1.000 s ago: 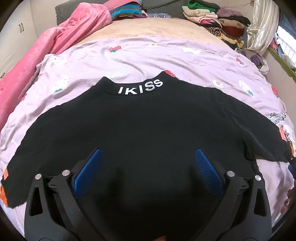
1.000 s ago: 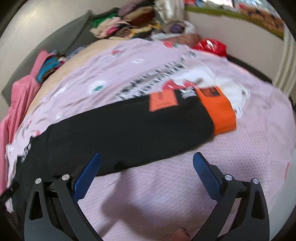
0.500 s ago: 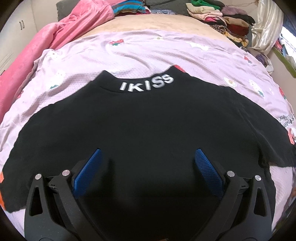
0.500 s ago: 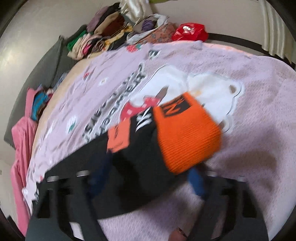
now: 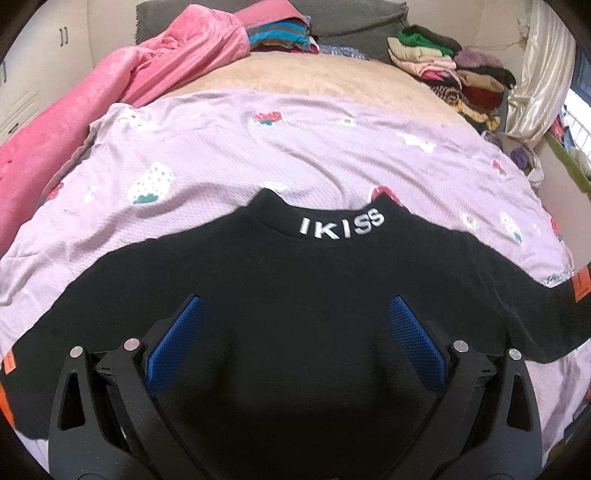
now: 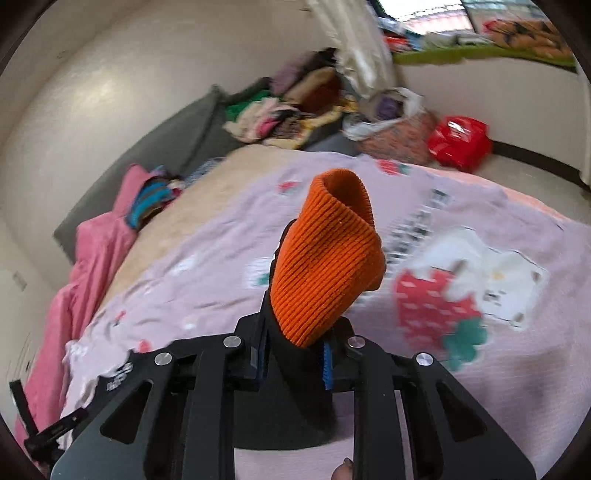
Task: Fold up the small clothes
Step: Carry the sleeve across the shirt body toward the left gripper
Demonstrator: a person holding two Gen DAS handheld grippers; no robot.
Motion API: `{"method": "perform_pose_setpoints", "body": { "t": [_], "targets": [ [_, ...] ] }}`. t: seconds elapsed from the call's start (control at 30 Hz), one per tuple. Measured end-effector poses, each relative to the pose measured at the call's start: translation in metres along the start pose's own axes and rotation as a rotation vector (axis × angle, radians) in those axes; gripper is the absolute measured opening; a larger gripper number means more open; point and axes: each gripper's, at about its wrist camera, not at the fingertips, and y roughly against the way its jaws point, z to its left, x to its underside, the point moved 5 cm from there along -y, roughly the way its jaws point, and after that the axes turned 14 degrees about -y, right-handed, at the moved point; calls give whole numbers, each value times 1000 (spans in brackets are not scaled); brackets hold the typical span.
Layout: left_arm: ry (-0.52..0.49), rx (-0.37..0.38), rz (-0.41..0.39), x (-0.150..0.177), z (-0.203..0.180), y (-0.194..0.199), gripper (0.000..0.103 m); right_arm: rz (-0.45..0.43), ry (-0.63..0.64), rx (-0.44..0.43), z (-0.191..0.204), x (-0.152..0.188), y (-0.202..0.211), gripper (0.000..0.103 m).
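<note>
The near half of the lilac strawberry-print bedsheet is being covered by the spread black long-sleeved top. Beyond its collar a broad bare stretch of sheet is being left open. The left edge is being crowded by a rumpled pink fleece blanket, and the far right corner by stacked folded clothes.

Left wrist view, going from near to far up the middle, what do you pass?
Left gripper → black sweater → IKISS collar → lilac sheet → beige blanket → grey cushion.
</note>
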Motion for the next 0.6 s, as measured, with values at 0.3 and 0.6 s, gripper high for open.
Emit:
{"method": "perform_pose_setpoints", "body": {
  "t": [0.3,0.6],
  "targets": [
    [48,41,-36,3,26,15,94,51,127,-98,85,33,4,20],
    [93,111,-38,14,40,17,94,110,217,-141,138,82,10,20]
  ]
}}
